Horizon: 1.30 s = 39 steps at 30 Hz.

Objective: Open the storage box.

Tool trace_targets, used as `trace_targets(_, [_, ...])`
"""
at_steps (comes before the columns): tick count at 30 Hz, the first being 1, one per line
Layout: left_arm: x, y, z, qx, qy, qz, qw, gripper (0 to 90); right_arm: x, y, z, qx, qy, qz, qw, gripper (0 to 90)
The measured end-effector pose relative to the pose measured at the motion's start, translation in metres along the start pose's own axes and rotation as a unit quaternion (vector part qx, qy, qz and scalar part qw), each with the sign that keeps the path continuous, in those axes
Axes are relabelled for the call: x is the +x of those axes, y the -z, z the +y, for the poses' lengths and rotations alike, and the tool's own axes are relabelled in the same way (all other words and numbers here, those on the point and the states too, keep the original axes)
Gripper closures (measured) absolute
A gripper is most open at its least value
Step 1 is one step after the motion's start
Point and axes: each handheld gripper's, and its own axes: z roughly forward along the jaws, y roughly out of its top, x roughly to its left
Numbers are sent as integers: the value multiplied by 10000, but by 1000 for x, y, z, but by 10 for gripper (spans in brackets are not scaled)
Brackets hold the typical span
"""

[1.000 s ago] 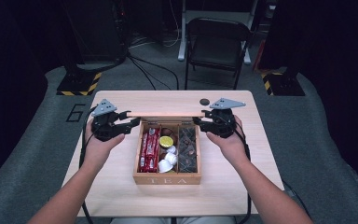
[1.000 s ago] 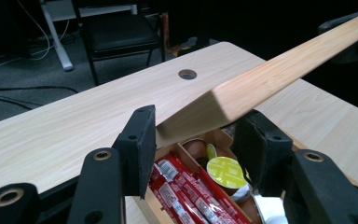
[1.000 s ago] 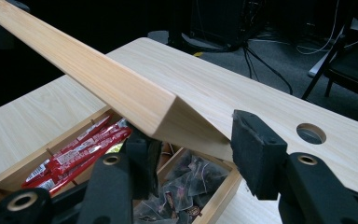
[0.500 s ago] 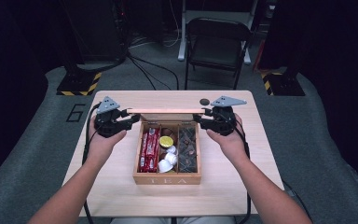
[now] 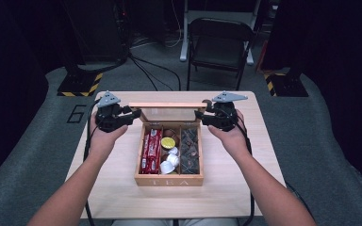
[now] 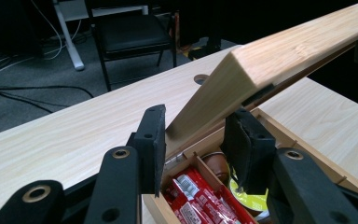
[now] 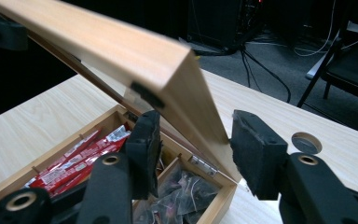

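Tea box (image 5: 168, 178) lid (image 5: 168, 105) raised, left gripper (image 5: 133, 114) jaws just closing onto lid's left edge, right gripper (image 5: 201, 115) astride its right edge, grip unclear

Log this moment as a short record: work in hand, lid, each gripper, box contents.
work: handling the hinged lid of a wooden tea box
lid: raised, tilted
left gripper: jaws have just been closing around the lid's side edge; grip not certain
right gripper: jaws straddle the lid's other side edge, gap visible at one pad
contents: red packets in left compartment, round capsules in middle, dark wrapped pieces in right
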Motion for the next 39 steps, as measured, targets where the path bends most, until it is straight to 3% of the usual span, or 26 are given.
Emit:
trace_targets(5, [4, -3, 4, -17, 69, -9, 10000, 597, -4, -5, 0, 5, 85, -36, 10000, 511])
trace_targets(13, [8, -6, 10, 79, 14, -22, 10000, 602, -8, -17, -1, 177, 286, -105, 9994, 527])
trace_targets(21, [11, -8, 13, 52, 35, -19, 10000, 605, -12, -25, 0, 140, 232, -205, 9994, 566])
trace_targets(39, [16, -14, 16, -52, 138, -22, 9999, 605, -18, -29, 1, 60, 212, -179, 9996, 605])
